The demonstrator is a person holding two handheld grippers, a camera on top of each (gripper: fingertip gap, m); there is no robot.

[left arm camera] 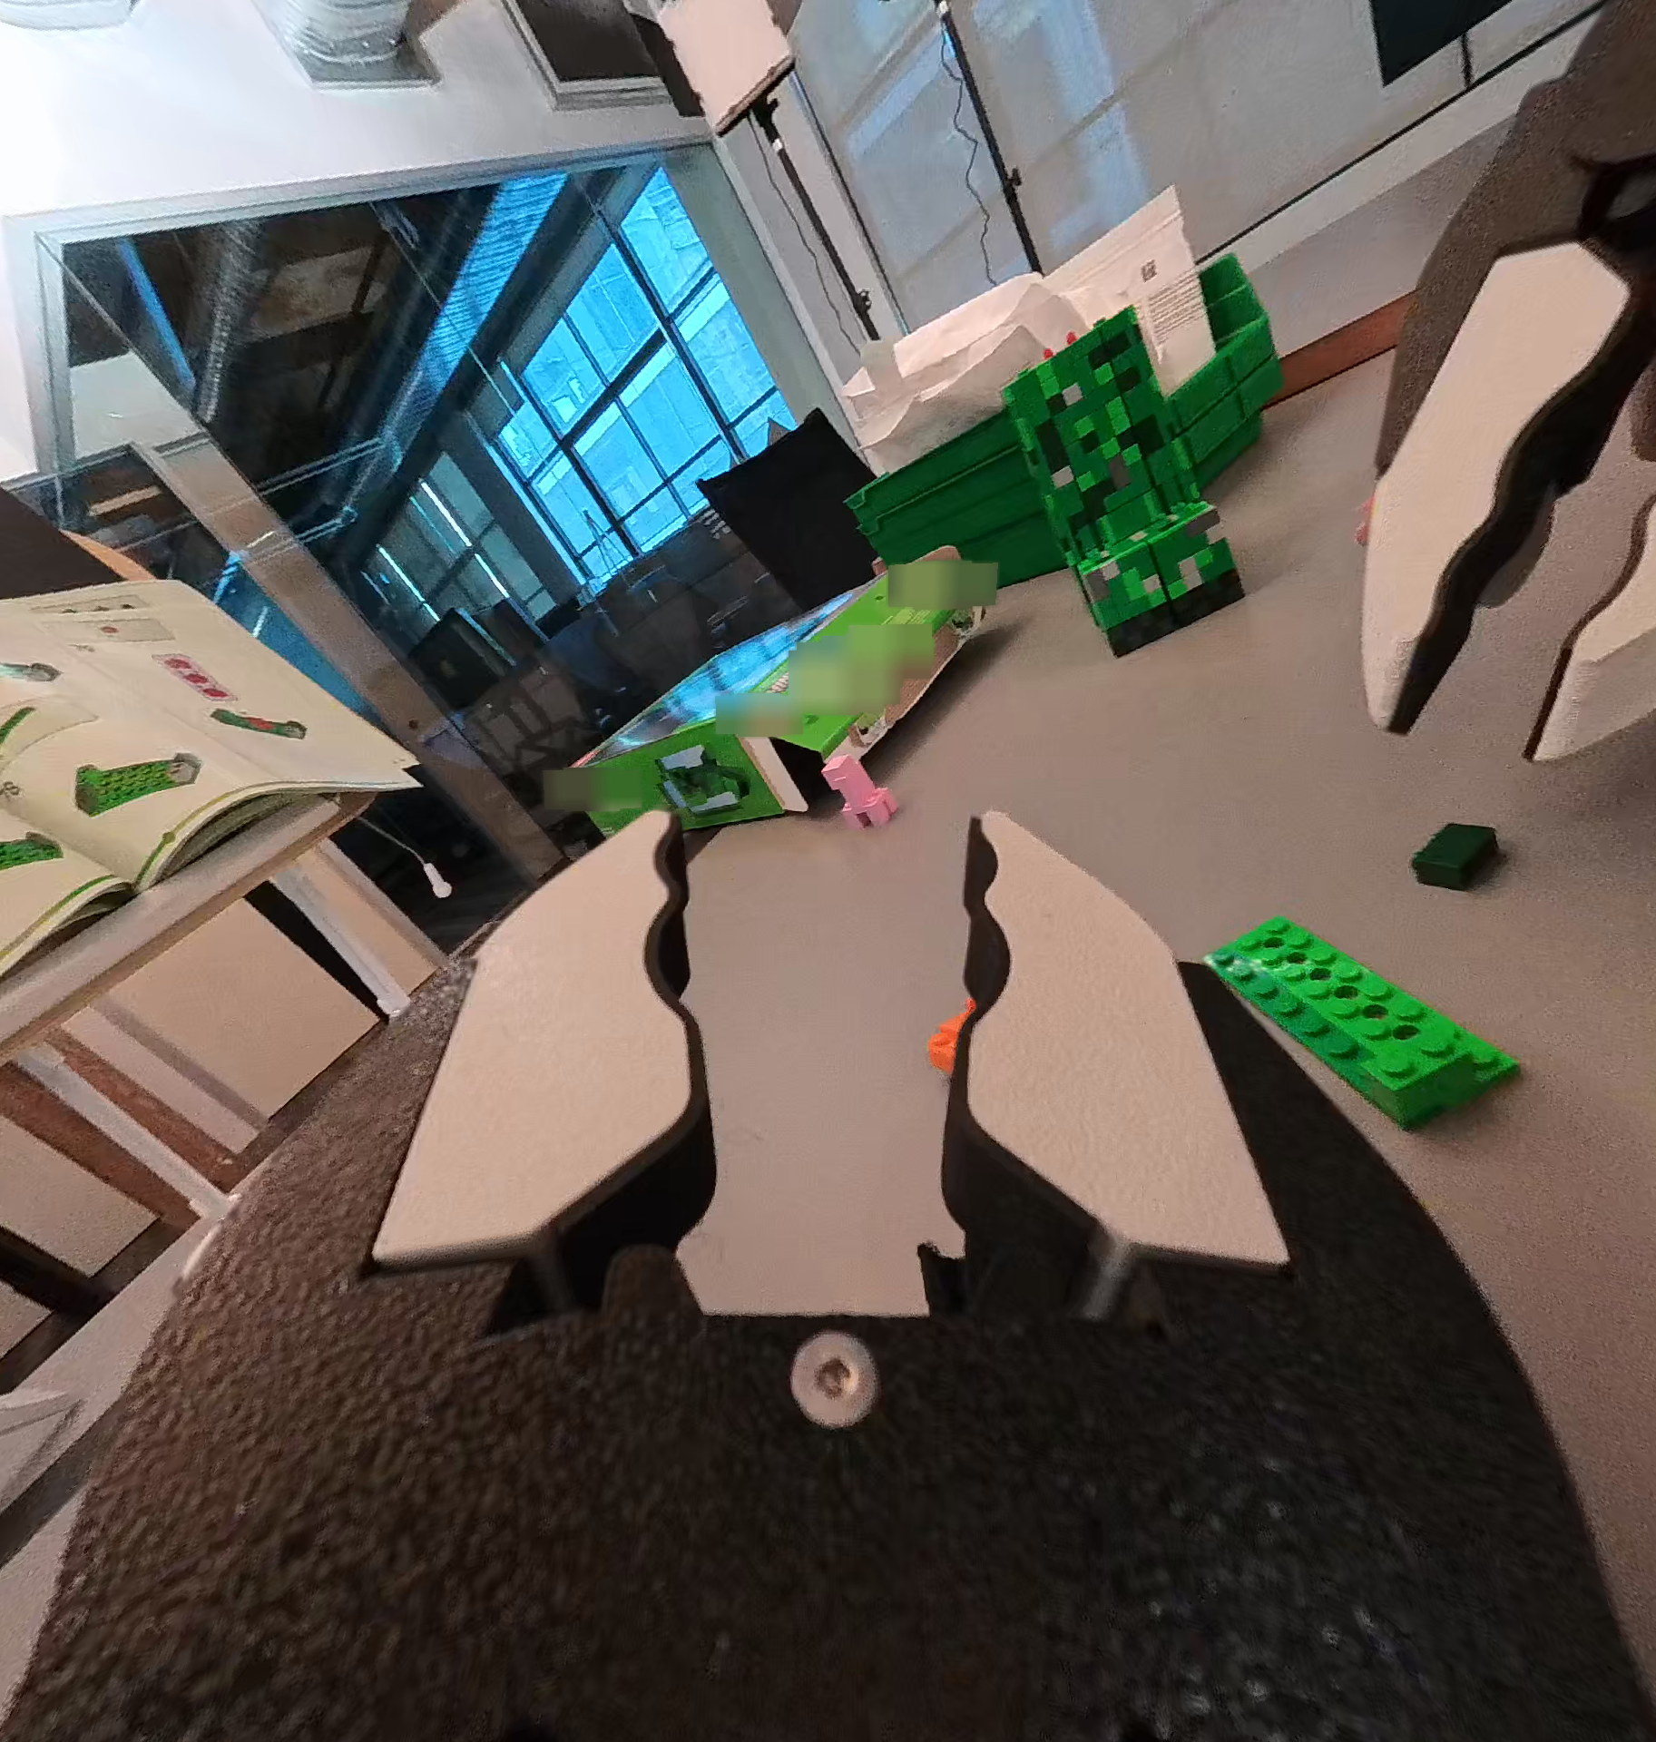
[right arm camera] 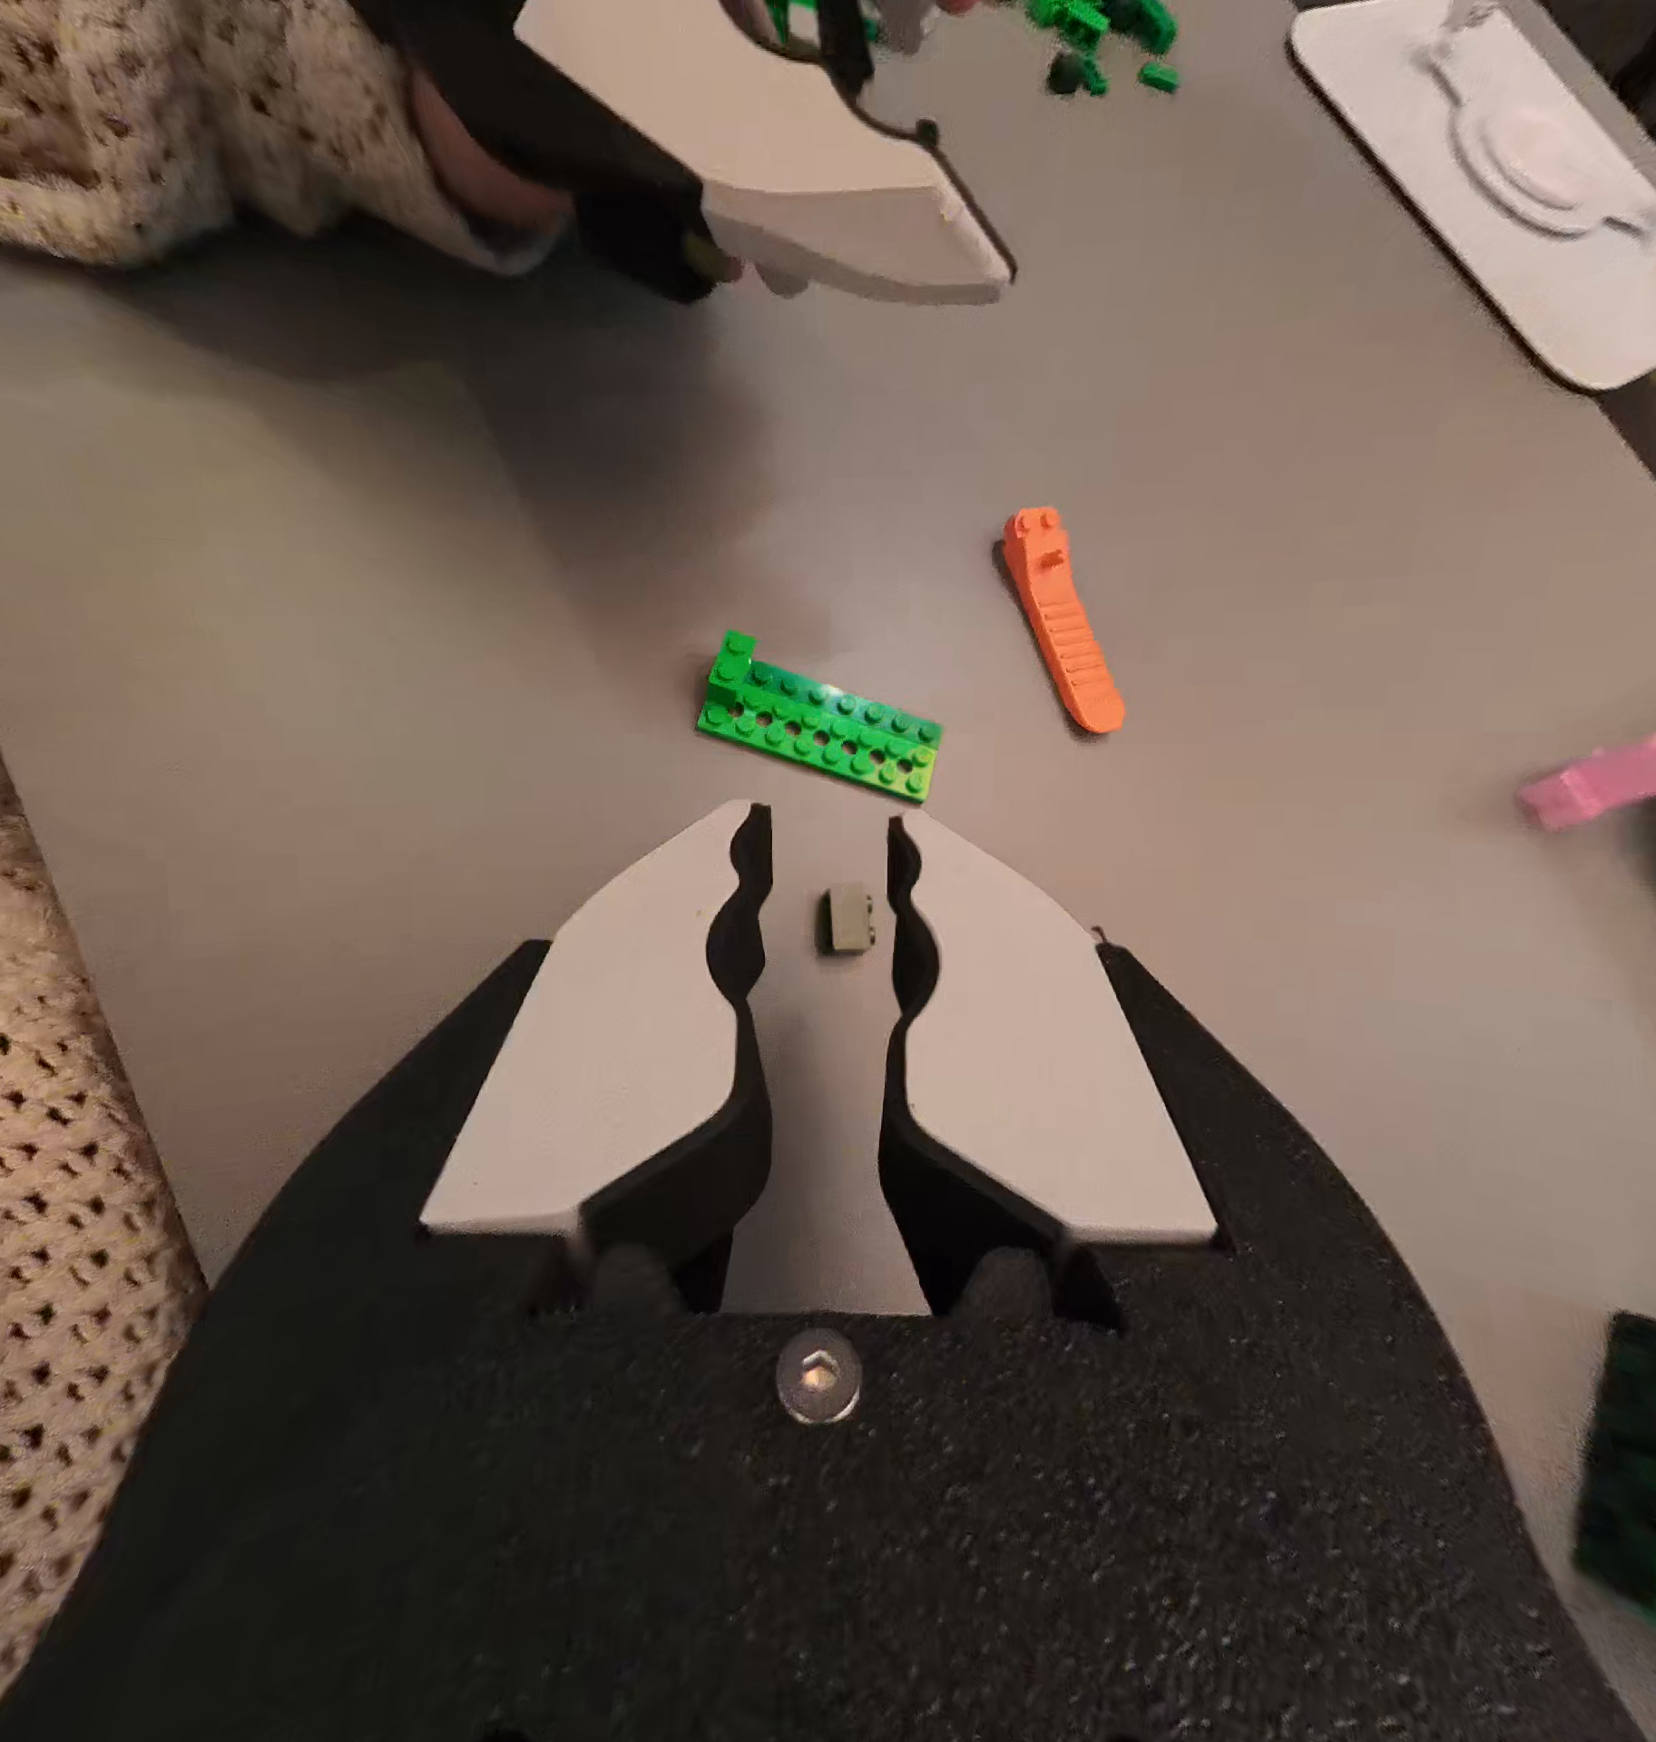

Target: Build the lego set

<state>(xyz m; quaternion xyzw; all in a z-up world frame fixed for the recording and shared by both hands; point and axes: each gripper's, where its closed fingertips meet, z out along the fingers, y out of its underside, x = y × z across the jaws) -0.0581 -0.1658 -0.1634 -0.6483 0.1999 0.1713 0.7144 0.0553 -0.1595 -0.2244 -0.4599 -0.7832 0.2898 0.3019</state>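
The right gripper (right arm camera: 828, 815) is open with 1 small gray brick (right arm camera: 845, 924) lying under its gap, near the green plate (right arm camera: 819, 718). The left gripper (left arm camera: 828, 829) is open, empty and farther away.

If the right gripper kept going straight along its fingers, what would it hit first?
Most likely the small grey brick lying on the table between the open right gripper fingers; beyond it lies the green plate. Height above the table is unclear.

On the table (right arm camera: 334, 566), the separator tool (right arm camera: 1064, 627) lies right of the studded plate (right arm camera: 819, 721).
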